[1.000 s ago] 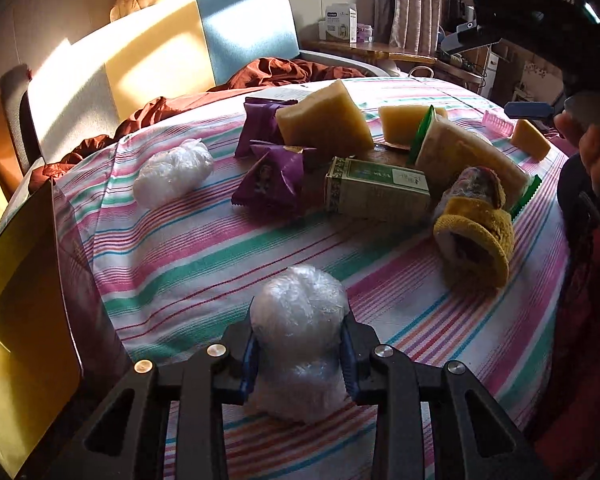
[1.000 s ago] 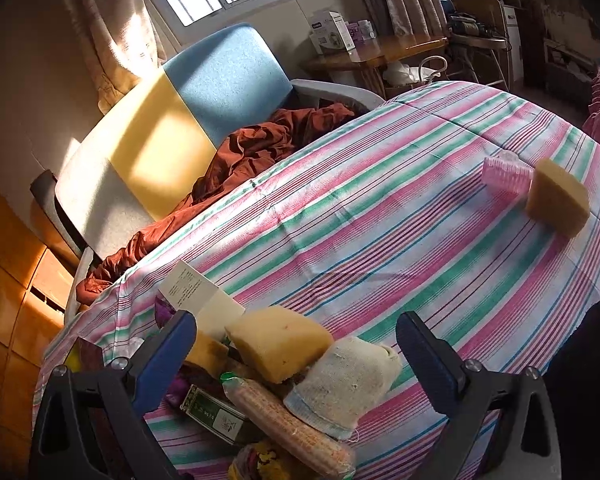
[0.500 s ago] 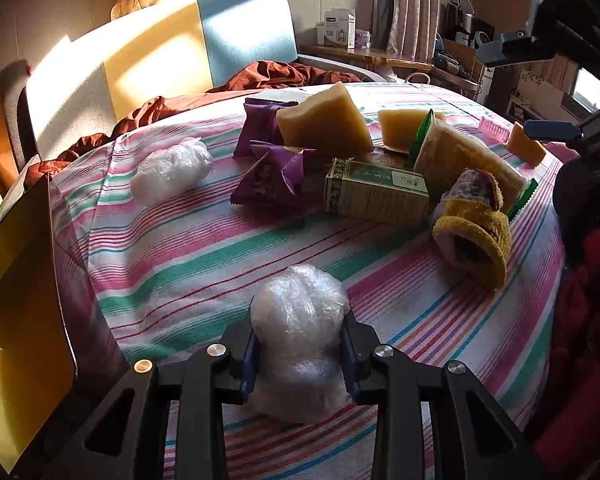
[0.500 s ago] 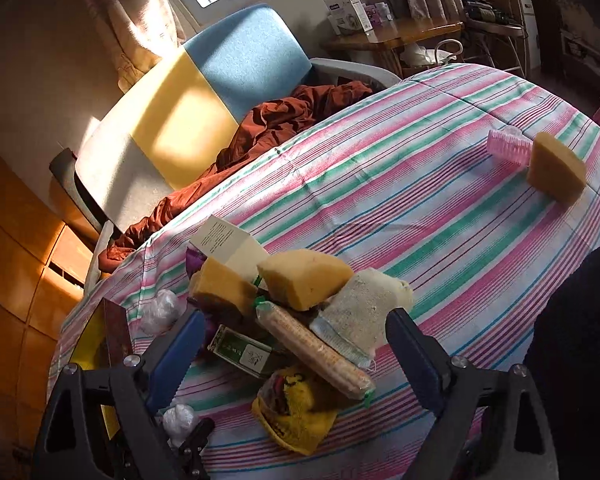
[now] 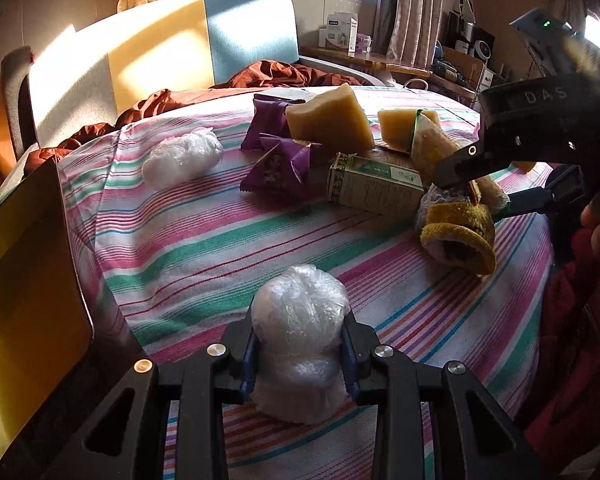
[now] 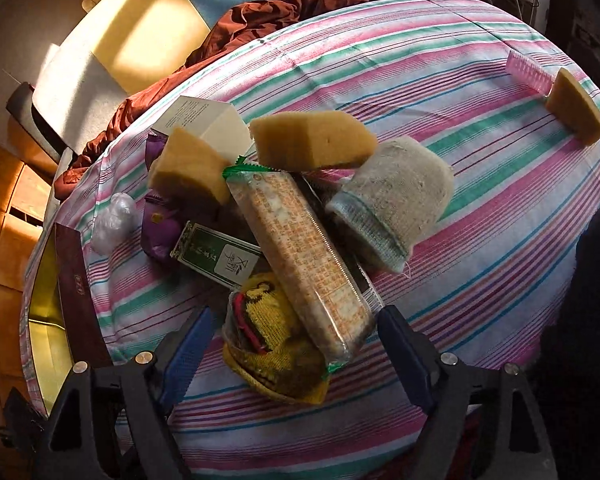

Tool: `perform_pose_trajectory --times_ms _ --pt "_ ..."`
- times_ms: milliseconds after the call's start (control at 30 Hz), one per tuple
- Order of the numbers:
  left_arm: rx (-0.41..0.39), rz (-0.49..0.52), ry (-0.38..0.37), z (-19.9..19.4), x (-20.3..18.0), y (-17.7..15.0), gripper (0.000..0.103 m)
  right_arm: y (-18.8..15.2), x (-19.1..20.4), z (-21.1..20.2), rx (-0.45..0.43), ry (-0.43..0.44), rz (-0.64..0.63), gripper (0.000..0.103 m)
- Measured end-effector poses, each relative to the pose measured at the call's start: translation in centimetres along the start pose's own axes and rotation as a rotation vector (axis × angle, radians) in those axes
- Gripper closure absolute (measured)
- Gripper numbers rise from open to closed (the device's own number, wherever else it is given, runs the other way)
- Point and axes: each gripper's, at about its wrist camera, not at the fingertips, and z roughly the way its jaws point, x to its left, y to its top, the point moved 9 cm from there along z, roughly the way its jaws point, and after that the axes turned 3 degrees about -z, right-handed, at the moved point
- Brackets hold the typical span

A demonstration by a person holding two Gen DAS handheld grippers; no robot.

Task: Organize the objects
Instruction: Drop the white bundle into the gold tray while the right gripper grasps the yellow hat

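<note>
My left gripper (image 5: 298, 354) is shut on a white plastic-wrapped ball (image 5: 298, 332), held low over the striped tablecloth (image 5: 204, 240). A second wrapped ball (image 5: 182, 156) lies at the far left. My right gripper (image 6: 292, 342) is open, its jaws on either side of a yellow knitted sock (image 6: 272, 344) and the near end of a long cracker pack (image 6: 300, 256). In the left wrist view the right gripper (image 5: 496, 184) hovers over that sock (image 5: 458, 226). The pile also holds a green box (image 6: 216, 254), purple packets (image 5: 276, 168), yellow sponges (image 6: 312, 140) and a grey sock (image 6: 392, 200).
An open box with a yellow inside (image 5: 24, 280) stands at the table's left edge. A sponge wedge (image 6: 576, 108) and a pink comb (image 6: 528, 70) lie at the far right. An armchair (image 5: 160, 52) with rust cloth stands behind the table.
My right gripper has swung down and closer onto the pile, now straddling the yellow sock and cracker pack. My left gripper still holds the wrapped ball in much the same place.
</note>
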Motion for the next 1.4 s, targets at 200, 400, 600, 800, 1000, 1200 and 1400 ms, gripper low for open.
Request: perform_pose_trajectory --times_ms 200,400,600,800,1000,1200,1400 --pt "-0.007 -0.017 -0.014 -0.5 0.4 -0.5 0.069 -1.7 0.8 -0.1 0.053 0.02 -0.021 0.021" --pt "-0.013 -0.015 -0.018 -0.4 0.7 -0.6 0.069 -0.5 0.8 1.8 0.013 -0.004 0.011 0.021" --pt "-0.022 -0.01 -0.017 -0.4 0.7 -0.7 0.069 -0.1 0.8 3.1 -0.012 -0.07 -0.074 0.051" --pt "-0.02 -0.025 -0.019 -0.6 0.7 -0.7 0.07 -1.2 1.6 3.1 -0.022 -0.086 -0.182 0.056" --pt "-0.056 -0.051 -0.019 -3.4 1.4 -0.2 0.07 -1.2 1.9 3.3 -0.032 -0.101 -0.223 0.056" --pt "-0.116 -0.127 0.006 -7.1 3.8 0.9 0.07 -1.3 2.5 3.5 -0.043 -0.109 -0.251 0.056" --pt "-0.174 -0.265 0.136 -11.3 10.5 1.5 0.069 -1.4 2.6 3.4 -0.048 -0.115 -0.267 0.055"
